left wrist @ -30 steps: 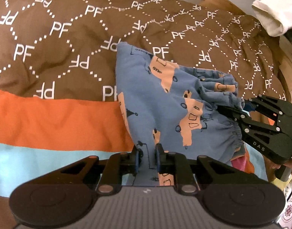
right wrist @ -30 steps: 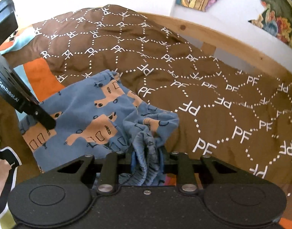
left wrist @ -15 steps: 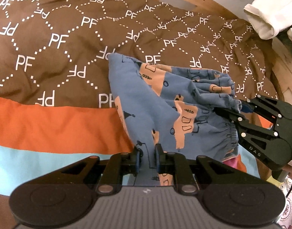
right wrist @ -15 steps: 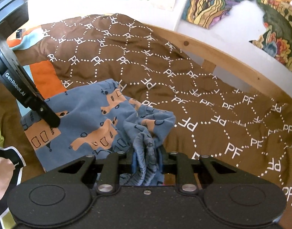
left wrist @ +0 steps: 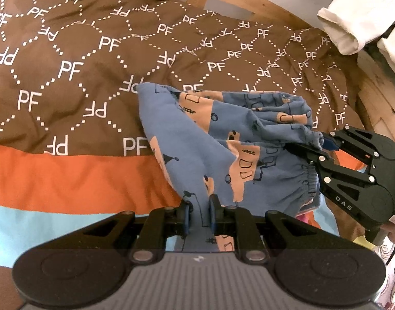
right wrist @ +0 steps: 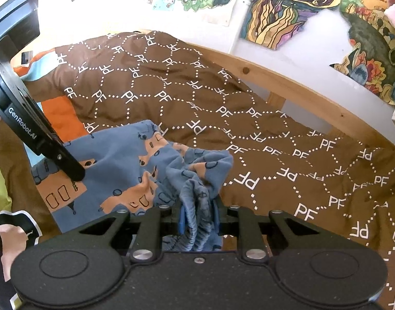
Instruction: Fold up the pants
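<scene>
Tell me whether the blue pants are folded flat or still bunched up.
Bunched, not flat. The blue pants hang gathered between the left gripper and right gripper, both shut on the fabric, the elastic waistband crumpled above the brown bedspread.

A brown "PF"-patterned duvet [left wrist: 76,59] is spread inside a wooden bed frame [right wrist: 295,90]; paintings [right wrist: 282,10] are pinned above.
</scene>
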`<act>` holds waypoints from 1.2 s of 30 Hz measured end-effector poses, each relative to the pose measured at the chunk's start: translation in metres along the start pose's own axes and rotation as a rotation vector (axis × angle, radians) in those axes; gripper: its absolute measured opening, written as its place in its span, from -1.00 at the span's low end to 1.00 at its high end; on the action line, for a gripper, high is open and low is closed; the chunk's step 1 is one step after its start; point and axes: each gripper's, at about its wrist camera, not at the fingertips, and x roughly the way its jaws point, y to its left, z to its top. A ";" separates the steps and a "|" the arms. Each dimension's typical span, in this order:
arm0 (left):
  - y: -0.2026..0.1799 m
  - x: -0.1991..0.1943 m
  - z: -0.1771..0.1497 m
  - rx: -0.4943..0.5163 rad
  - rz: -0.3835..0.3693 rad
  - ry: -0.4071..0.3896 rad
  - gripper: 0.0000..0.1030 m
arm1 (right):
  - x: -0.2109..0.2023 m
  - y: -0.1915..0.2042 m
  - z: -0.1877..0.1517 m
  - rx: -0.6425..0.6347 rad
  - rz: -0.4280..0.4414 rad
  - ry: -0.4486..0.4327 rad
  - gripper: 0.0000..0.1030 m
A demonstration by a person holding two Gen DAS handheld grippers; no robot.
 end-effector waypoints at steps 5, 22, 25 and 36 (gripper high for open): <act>-0.003 -0.003 0.007 0.016 -0.003 -0.014 -0.69 | -0.003 -0.003 0.004 0.003 -0.015 -0.014 -0.59; -0.011 -0.006 0.053 0.051 0.011 -0.110 -0.69 | 0.016 -0.035 0.032 0.008 -0.070 -0.070 -0.60; -0.011 -0.003 0.063 0.060 0.021 -0.127 -0.69 | 0.024 -0.041 0.039 -0.004 -0.079 -0.078 -0.60; -0.008 0.014 0.098 0.040 0.037 -0.160 -0.69 | 0.053 -0.061 0.064 0.022 -0.110 -0.102 -0.60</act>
